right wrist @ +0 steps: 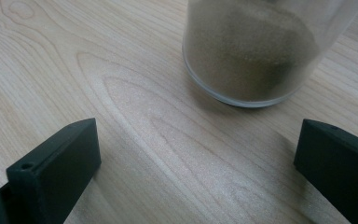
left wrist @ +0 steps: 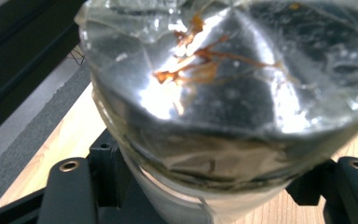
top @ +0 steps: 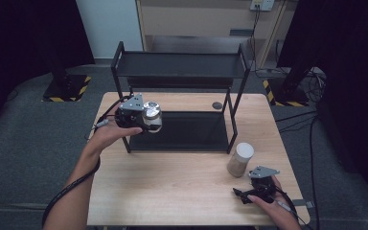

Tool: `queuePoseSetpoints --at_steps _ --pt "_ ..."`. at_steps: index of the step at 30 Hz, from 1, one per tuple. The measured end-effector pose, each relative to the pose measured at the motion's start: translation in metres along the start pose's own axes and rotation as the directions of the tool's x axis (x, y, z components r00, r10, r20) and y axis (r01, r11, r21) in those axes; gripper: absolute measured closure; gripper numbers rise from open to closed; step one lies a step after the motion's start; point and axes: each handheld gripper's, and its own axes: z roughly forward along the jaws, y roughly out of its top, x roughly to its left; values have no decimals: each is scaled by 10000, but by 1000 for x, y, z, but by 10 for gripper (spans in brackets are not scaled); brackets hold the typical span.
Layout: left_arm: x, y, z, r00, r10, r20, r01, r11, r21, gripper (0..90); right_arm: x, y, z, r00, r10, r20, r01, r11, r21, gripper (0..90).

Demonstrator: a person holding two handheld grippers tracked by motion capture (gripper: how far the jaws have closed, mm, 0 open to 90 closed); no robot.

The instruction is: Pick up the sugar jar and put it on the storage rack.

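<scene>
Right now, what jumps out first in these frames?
The foil-capped jar clamped in the left gripper, held in the air at the black rack's left front. Next, the powder-filled jar standing on the table, just ahead of the right gripper, whose jaws are open.

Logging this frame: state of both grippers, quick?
Left gripper: closed on the foil-topped jar, held above the rack's lower shelf.
Right gripper: open, empty, just short of the powder jar.

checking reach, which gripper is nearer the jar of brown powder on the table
Right. The right gripper sits open just in front of the powder jar; the left gripper is across the table at the rack, holding another jar.
</scene>
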Motion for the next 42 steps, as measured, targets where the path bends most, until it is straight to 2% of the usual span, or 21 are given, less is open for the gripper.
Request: queuePoseSetpoints --at_steps 33,42 --pt "2 53 -37 9991 412 -106 -412 9992 -1 299 0 0 0 10000 4 -1 -4 10000 3 8" --pt "8 71 -47 9985 551 -56 -550 9984 147 299 0 0 0 10000 10 -5 -10 10000 2 8"
